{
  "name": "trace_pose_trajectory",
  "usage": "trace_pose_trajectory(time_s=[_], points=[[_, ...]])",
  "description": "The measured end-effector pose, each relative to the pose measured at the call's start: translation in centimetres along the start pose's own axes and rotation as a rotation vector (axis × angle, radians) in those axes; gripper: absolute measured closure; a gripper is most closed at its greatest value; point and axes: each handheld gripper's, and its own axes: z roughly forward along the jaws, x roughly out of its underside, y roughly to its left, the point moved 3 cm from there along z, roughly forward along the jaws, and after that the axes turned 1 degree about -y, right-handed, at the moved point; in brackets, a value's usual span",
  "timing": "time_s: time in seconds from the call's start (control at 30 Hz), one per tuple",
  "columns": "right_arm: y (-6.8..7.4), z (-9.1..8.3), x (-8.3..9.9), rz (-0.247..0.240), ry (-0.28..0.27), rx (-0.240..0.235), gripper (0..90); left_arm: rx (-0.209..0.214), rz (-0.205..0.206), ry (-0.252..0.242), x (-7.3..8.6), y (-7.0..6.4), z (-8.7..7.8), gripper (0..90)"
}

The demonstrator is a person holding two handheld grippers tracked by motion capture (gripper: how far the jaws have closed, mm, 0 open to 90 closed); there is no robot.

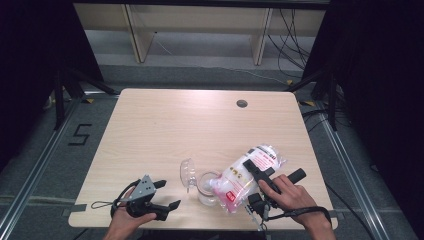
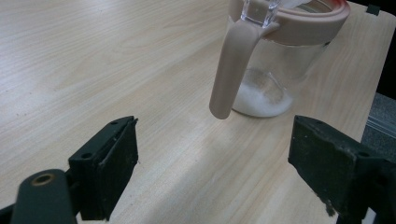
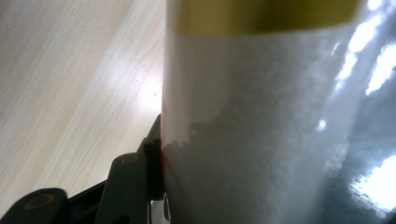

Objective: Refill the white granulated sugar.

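The left claw [image 1: 167, 194] sits low near the desk's [image 1: 165, 125] front edge, left of the jar [image 1: 206, 187], its jaws spread wide and holding nothing, the left hand [image 1: 127, 220] wrapped round its grip. The right claw [image 1: 257, 172], gripped by the right hand [image 1: 290, 197], is raised and angled toward the jar, jaws clamped on the bag [image 1: 242, 177].

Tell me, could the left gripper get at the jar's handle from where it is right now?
Probably yes. The left gripper is open and pointed at the jar; the handle hangs on its near side, with only bare table between. The bag tilts in from the far side.
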Motion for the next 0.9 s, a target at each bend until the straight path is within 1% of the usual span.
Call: trace_pose_trajectory(time_s=[0.07,0.2,0.27,0.3,0.37,0.43,0.5,0.6,0.83,0.9], points=[[-0.06,0.03,-0.01,-0.007,-0.005,0.000,52.6,0.001,0.006,0.000,-0.01,0.01,0.00,15.4],[-0.02,-0.01,-0.01,-0.003,0.001,0.001,52.6,0.007,-0.005,-0.006,-0.02,0.02,0.04,15.4],[-0.03,0.01,0.00,-0.003,-0.001,0.000,52.6,0.003,0.023,0.000,-0.06,0.16,-0.04,15.4],[-0.04,0.01,0.00,-0.005,-0.002,0.000,52.6,0.007,-0.003,-0.006,-0.01,0.03,0.03,15.4],[-0.11,0.03,-0.01,-0.016,-0.006,-0.001,52.6,0.006,-0.004,-0.008,-0.03,-0.01,0.03,15.4],[-0.05,-0.03,0.02,-0.008,0.000,-0.001,52.7,0.007,-0.004,-0.006,-0.01,0.00,0.04,15.4],[-0.13,0.00,0.02,-0.017,-0.004,0.000,52.7,0.006,-0.005,-0.008,0.00,0.01,0.05,15.4],[-0.12,0.01,0.04,-0.016,-0.004,0.001,52.7,0.006,-0.005,-0.006,-0.02,0.02,0.03,15.4],[-0.22,-0.17,0.01,-0.031,0.016,0.002,52.7,0.006,-0.004,-0.006,-0.02,0.02,0.03,15.4],[-0.17,-0.20,-0.01,-0.028,0.018,0.003,52.7,0.006,-0.004,-0.007,-0.02,0.02,0.03,15.4]])
